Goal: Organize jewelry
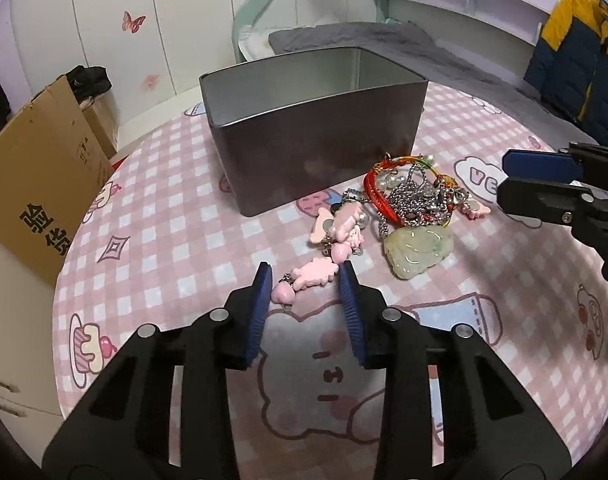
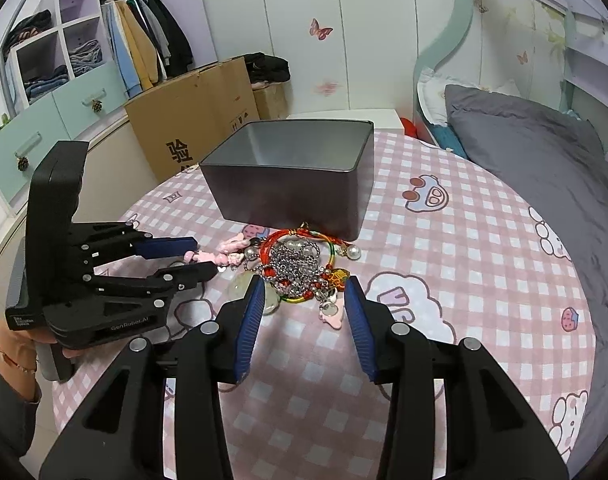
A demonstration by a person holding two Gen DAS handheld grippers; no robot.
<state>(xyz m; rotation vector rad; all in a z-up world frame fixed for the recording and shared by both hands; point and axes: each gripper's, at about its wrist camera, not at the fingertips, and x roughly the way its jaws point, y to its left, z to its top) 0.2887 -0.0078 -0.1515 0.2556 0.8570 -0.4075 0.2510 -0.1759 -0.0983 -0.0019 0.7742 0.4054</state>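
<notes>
Pink-checked cloth covers the desk [image 1: 176, 216], where the tin box [image 1: 312, 136] stands seemingly empty and the jewelry pile [image 1: 408, 200] lies untouched at its five o'clock, left hand-held gripper [image 1: 306, 276] narrowed around a pink charm [image 1: 310, 274], right hand-held gripper [image 2: 304, 292] part-spread, nothing stowed.

Your worktop [image 1: 176, 240] wears a pink checked cloth with cartoon prints. Beyond your left tool [image 1: 306, 280] an open metal tin [image 1: 316, 136] stands on it. Between tin and tool lies the jewelry heap [image 1: 408, 196]: pink charms [image 1: 336, 224] at the tool's tips, a pale green pendant [image 1: 418, 250] to the tool's right.
</notes>
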